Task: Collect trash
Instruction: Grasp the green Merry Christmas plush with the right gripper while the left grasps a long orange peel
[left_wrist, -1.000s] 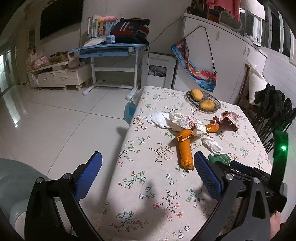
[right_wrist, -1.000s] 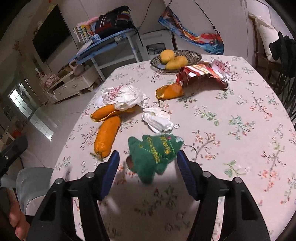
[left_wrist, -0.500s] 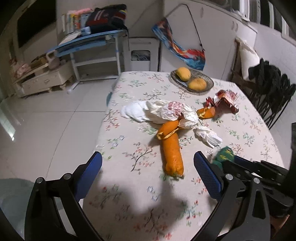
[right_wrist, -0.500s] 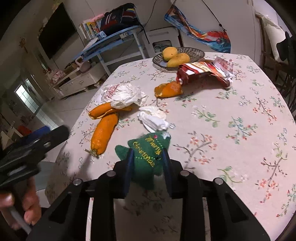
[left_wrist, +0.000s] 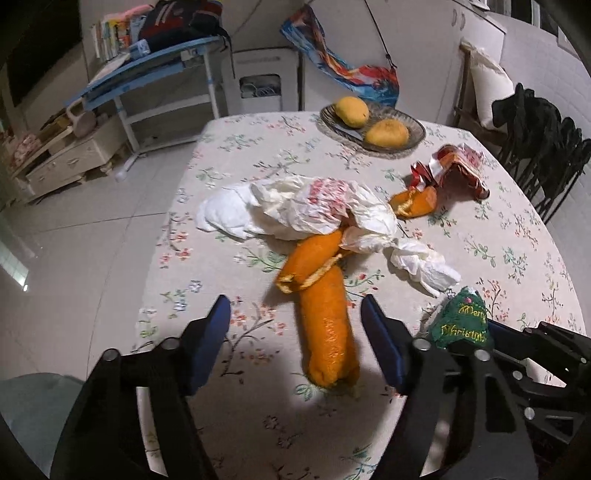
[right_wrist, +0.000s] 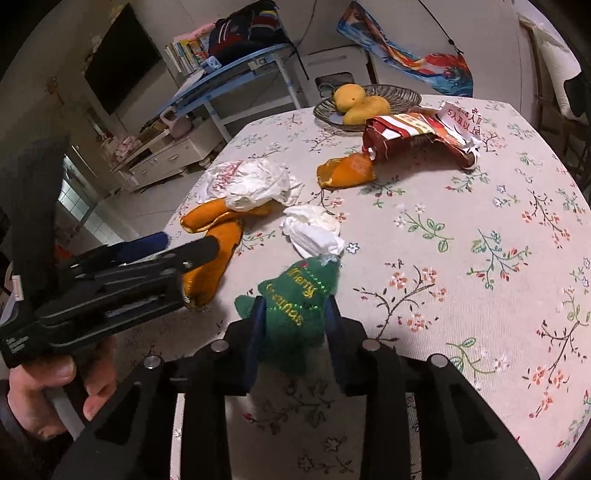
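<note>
My right gripper (right_wrist: 293, 317) is shut on a green felt Christmas tree (right_wrist: 295, 299) with gold "Merry Christmas" lettering; it also shows in the left wrist view (left_wrist: 461, 321). My left gripper (left_wrist: 295, 325) is open, its blue pads on either side of a long orange peel (left_wrist: 327, 325) lying on the floral tablecloth. A second orange peel (left_wrist: 310, 254) crosses it. Behind lie a crumpled white wrapper with red print (left_wrist: 314, 210), a white tissue wad (left_wrist: 421, 266), a small orange peel piece (left_wrist: 413, 201) and a red snack bag (left_wrist: 458, 166).
A dark dish (left_wrist: 417, 129) with two mangoes stands at the table's far end. A chair draped with black clothing (left_wrist: 543, 136) stands at the right. A blue desk (left_wrist: 147, 70) and a low cabinet (left_wrist: 66, 155) stand across the tiled floor on the left.
My left gripper has moved forward over the table, narrowed, and now straddles the long orange peel. My right gripper has closed on the green felt tree.
</note>
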